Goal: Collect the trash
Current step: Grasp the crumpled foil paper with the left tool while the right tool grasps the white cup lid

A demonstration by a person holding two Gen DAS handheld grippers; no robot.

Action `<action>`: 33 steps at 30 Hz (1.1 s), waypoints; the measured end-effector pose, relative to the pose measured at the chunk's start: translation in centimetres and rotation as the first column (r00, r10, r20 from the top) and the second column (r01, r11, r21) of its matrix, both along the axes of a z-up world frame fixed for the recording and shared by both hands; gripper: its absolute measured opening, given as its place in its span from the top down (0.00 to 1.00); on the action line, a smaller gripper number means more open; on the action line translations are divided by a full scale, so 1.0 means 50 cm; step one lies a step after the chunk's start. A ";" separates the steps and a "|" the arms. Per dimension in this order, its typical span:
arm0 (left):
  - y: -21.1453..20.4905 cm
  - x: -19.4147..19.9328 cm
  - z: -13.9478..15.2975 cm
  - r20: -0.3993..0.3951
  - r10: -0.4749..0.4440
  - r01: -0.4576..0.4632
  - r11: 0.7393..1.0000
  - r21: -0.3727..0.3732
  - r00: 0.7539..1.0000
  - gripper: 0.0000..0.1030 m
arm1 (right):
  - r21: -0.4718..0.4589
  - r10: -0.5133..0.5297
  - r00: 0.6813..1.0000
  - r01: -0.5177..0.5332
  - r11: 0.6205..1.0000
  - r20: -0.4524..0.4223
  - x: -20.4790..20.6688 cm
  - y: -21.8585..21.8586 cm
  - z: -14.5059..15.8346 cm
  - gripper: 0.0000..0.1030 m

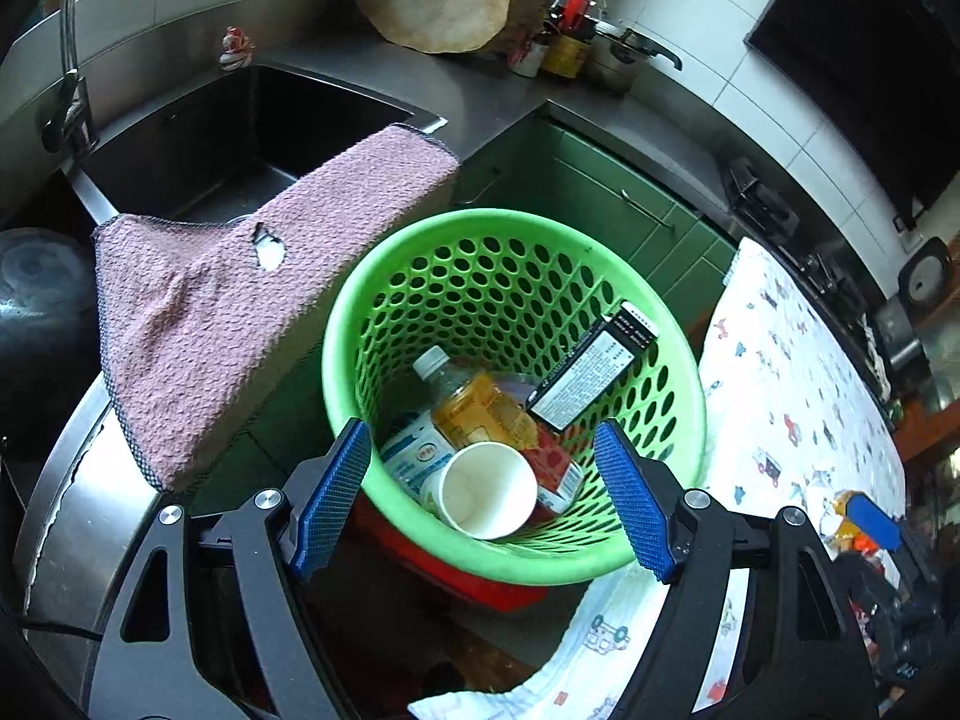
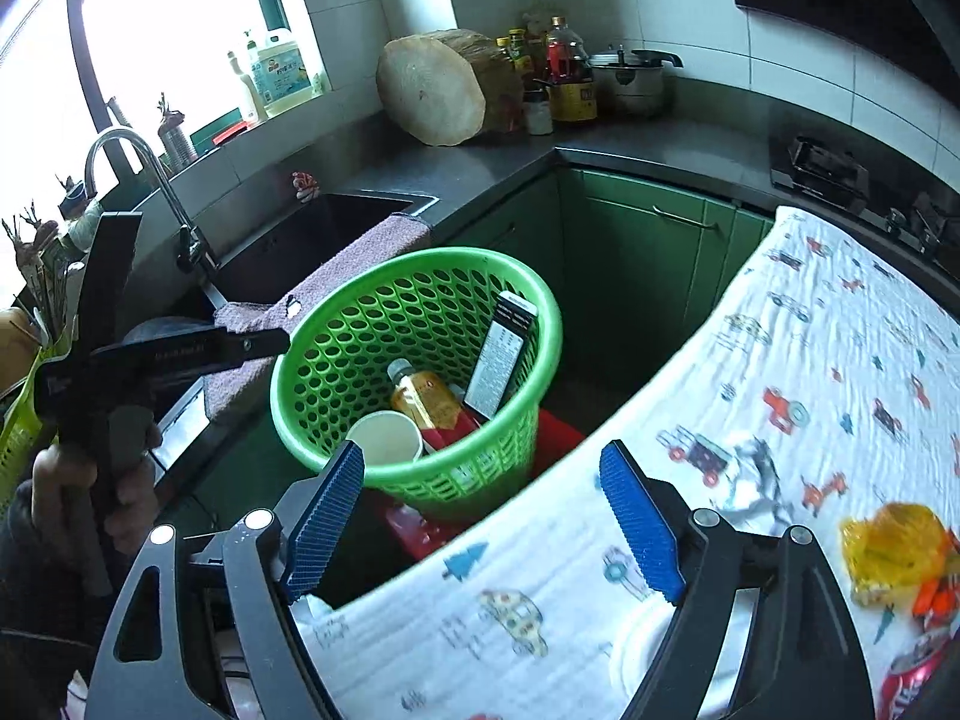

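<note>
Blue-padded left claw (image 1: 483,498) hangs released over the green basket (image 1: 672,414); a paper cup (image 1: 487,491) lies between its fingers, a bottle (image 1: 474,405) and black carton (image 1: 591,375) beyond. Right claw (image 2: 483,522), also released, hovers with crumpled wrappers (image 2: 894,552) to its right on the cloth-covered counter (image 2: 810,360).

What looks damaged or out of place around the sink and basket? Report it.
The pink towel draped over the sink's front edge has a torn hole with something pale showing through. The green basket is tilted, resting on a red object. Nothing looks spilled.
</note>
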State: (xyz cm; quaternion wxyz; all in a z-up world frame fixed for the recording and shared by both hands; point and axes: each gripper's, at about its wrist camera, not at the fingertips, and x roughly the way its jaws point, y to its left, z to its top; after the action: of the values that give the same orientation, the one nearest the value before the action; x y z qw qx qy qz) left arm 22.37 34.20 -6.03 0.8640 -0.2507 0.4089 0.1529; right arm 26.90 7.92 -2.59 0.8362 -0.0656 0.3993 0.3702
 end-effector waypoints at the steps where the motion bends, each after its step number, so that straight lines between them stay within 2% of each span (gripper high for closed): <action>1: -0.013 0.006 0.003 0.001 -0.012 0.011 1.000 0.004 1.000 0.24 | -0.002 -0.010 1.000 0.010 1.000 -0.006 -0.009 -0.024 -0.004 0.23; 7: -0.082 0.024 0.016 0.007 -0.064 0.064 0.998 0.012 0.998 0.22 | -0.045 -0.088 0.996 0.087 0.995 -0.005 -0.063 -0.153 -0.038 0.16; 13: -0.142 0.034 0.026 0.012 -0.111 0.110 0.994 0.016 0.994 0.19 | -0.087 -0.136 0.990 0.133 0.987 -0.033 -0.062 -0.231 -0.095 0.14; 22: -0.188 0.050 0.018 0.004 -0.155 0.155 0.988 -0.005 0.988 0.17 | -0.157 -0.129 0.991 0.123 0.980 -0.028 -0.025 -0.226 -0.142 0.12; 33: -0.231 0.085 0.016 -0.006 -0.231 0.231 0.973 0.009 0.973 0.17 | -0.202 -0.117 0.991 0.102 0.974 -0.065 0.023 -0.197 -0.188 0.13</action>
State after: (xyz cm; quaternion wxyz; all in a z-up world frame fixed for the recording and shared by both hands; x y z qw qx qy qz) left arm 26.63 22.66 -5.21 0.8761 -0.1970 0.4368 0.0539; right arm 28.03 -1.95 -11.98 0.8287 -0.1119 0.4690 0.2843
